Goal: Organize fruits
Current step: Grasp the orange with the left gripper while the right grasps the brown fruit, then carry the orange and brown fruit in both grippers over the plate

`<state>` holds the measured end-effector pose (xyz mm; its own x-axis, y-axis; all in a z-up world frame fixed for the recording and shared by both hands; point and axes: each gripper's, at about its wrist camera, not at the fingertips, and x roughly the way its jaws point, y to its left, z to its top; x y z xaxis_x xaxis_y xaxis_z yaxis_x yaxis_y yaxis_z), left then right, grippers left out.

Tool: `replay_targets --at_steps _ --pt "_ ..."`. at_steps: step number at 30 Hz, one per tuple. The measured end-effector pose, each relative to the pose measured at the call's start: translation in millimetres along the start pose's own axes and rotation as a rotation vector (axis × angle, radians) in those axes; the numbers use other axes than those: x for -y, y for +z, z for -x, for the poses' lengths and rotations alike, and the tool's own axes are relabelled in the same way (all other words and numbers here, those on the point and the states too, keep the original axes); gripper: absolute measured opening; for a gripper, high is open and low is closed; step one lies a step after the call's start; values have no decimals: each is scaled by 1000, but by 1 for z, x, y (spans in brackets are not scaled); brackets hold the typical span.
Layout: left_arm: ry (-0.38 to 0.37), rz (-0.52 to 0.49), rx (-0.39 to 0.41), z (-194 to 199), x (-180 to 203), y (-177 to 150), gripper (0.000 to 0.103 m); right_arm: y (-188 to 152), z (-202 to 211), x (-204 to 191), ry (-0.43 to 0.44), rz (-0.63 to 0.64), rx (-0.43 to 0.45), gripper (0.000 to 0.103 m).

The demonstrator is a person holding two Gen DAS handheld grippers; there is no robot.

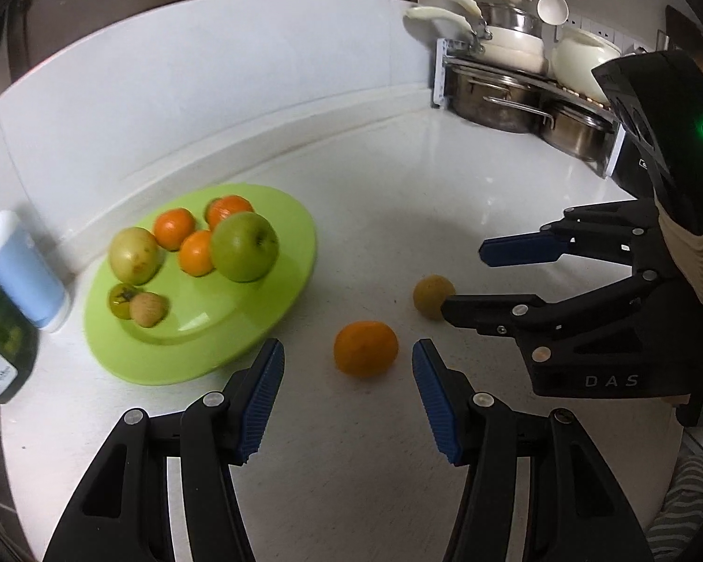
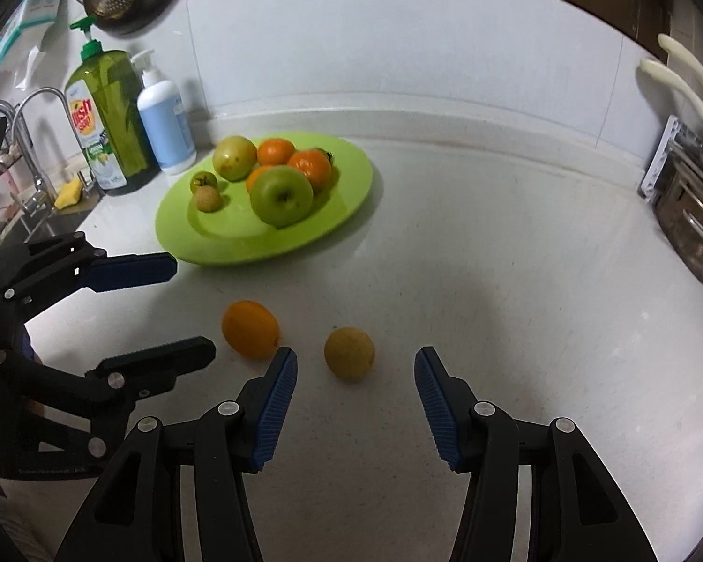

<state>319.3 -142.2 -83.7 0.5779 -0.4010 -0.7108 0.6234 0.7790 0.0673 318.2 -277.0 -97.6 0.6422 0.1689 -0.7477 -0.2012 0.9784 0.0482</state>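
Both pairs of tongs are spread wide and hold nothing: the left tongs hover over the white surface with a loose orange lying just ahead between the tips, and the right tongs frame a small yellowish fruit the same way. The two loose fruits lie near each other but apart. Farther back to the left, the green plate carries a green apple, three oranges and other small fruits, with two soap bottles just beyond it.
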Motion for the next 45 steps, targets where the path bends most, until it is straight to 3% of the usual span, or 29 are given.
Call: replay_targets --at_steps 8,21,26,45 --pt "-36 33 -27 -19 -2 1 53 0 -13 4 15 -5 -24 46" --pt "-63 51 -55 -30 -4 0 36 3 -26 5 37 -4 -52 38" --pt "-61 52 -55 -30 -3 2 36 3 -29 3 45 1 -60 29" --pt "-55 113 -7 1 -5 0 36 5 -10 1 33 -9 -23 29"
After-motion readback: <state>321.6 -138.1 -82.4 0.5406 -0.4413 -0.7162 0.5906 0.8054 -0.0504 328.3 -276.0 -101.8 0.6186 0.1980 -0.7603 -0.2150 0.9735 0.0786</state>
